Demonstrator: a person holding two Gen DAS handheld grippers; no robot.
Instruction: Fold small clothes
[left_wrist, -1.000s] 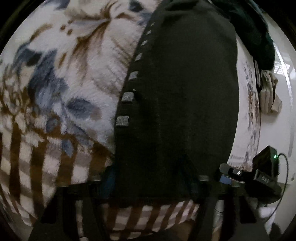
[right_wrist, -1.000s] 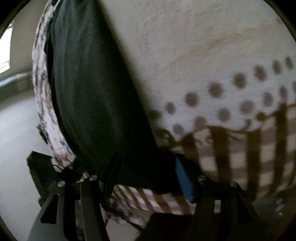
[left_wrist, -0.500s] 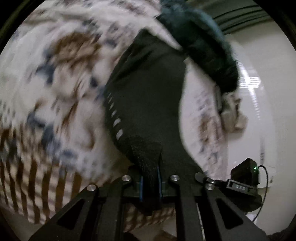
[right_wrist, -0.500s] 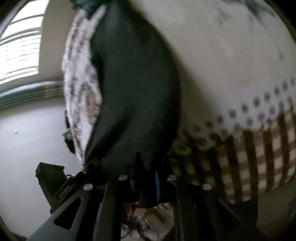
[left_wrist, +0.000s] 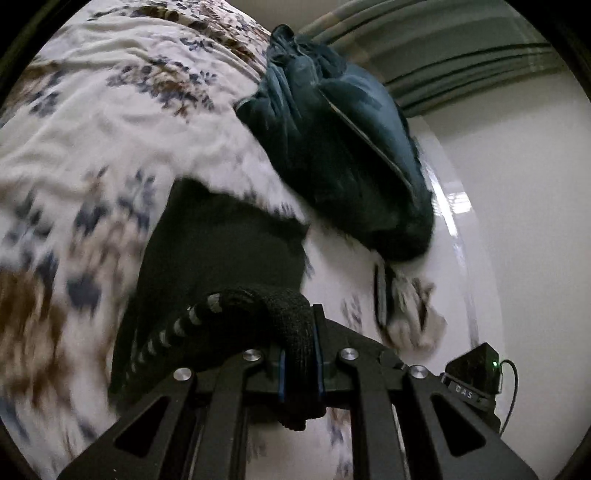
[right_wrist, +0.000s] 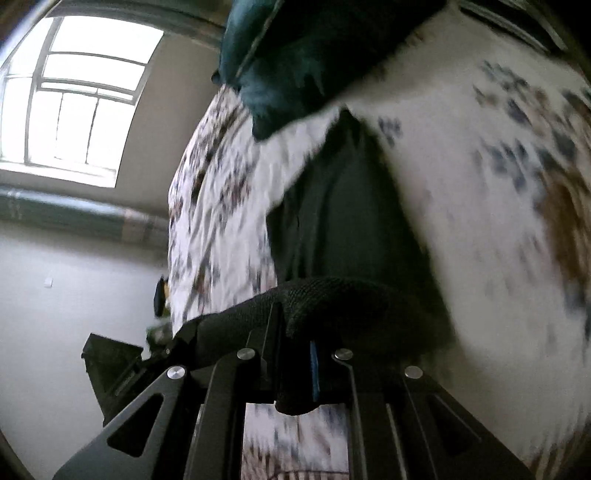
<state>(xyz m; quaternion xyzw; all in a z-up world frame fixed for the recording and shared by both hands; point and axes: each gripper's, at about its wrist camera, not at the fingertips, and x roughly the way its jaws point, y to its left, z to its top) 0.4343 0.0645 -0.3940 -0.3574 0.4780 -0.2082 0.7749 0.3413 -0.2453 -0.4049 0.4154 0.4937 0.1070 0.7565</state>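
Left gripper (left_wrist: 300, 363) and right gripper (right_wrist: 295, 363) pinching black knit garment (left_wrist: 221, 251), grey-dashed edge

Only one marking can be read: the pale letters "DAS" are printed on the side of a small black box (left_wrist: 474, 376) seen at the lower right of the left wrist view.

We record a white floral-printed bed cover with blue and brown motifs (left_wrist: 110, 122) as our landmark. On its far end lies a dark teal velvet cushion (left_wrist: 351, 147). Beyond the cover's edge, a pale glossy floor (left_wrist: 517, 221) reflects light. Past the cushion we note a large multi-pane window (right_wrist: 77, 96), bright with daylight, set in a beige wall (right_wrist: 166, 92).
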